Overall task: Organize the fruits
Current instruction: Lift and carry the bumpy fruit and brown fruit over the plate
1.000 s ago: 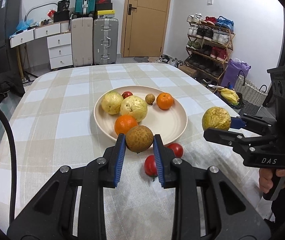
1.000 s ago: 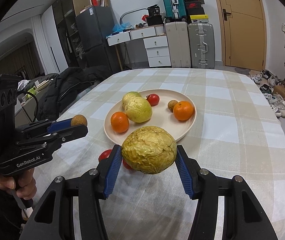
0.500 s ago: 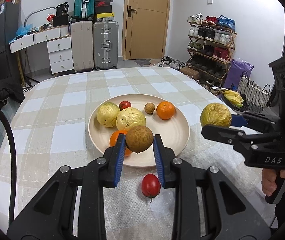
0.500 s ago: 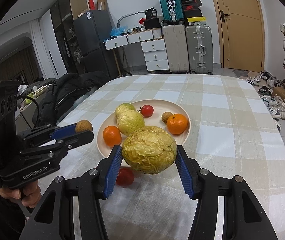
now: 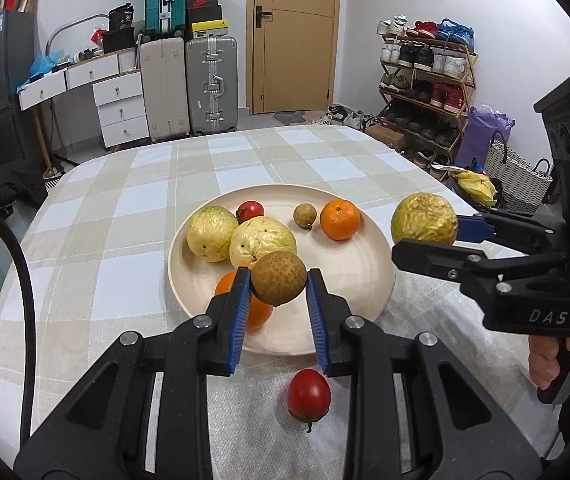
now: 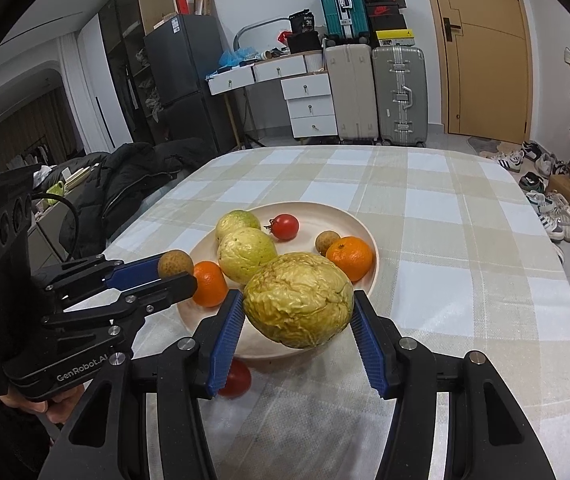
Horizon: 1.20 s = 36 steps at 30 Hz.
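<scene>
Fruit is my worry: my left claw [image 5: 278, 288] is clamped on a small brown fruit [image 5: 279, 283] above the plate's [image 5: 369, 280] near rim, my right claw [image 6: 297, 314] on a wrinkled yellow fruit [image 6: 299, 299] likewise. Dropped, either could roll onto the bench [image 6: 465, 280] or knock the near orange [image 6: 209, 283].
</scene>
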Motion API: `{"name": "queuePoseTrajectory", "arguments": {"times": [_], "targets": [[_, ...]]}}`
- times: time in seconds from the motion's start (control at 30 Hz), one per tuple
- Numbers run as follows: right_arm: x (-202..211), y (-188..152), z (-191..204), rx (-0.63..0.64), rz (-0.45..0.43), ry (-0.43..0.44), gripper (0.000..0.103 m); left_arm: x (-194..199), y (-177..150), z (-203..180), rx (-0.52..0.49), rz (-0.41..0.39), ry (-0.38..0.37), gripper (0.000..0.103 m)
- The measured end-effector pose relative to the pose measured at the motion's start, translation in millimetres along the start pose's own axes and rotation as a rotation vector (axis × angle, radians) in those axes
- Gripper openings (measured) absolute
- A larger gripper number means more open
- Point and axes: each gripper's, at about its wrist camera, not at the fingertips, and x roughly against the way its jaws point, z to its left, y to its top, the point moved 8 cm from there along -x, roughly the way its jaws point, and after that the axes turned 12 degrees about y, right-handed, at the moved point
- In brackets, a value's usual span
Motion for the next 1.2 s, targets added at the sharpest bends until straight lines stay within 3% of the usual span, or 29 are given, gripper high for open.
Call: {"name": "queuePoseTrajectory", "arguments": {"times": [0.83, 1.2], "targets": [[-30, -1, -19, -0.041, 0.051, -0.003, 0.055, -25, -9, -14, -0.051, 0.047, 0.018, 0.025], [-37, -1, -21, -0.043, 0.062, 0.006, 0.055, -27, -14, -26, -0.060, 0.073, -0.030, 0.025]]}}
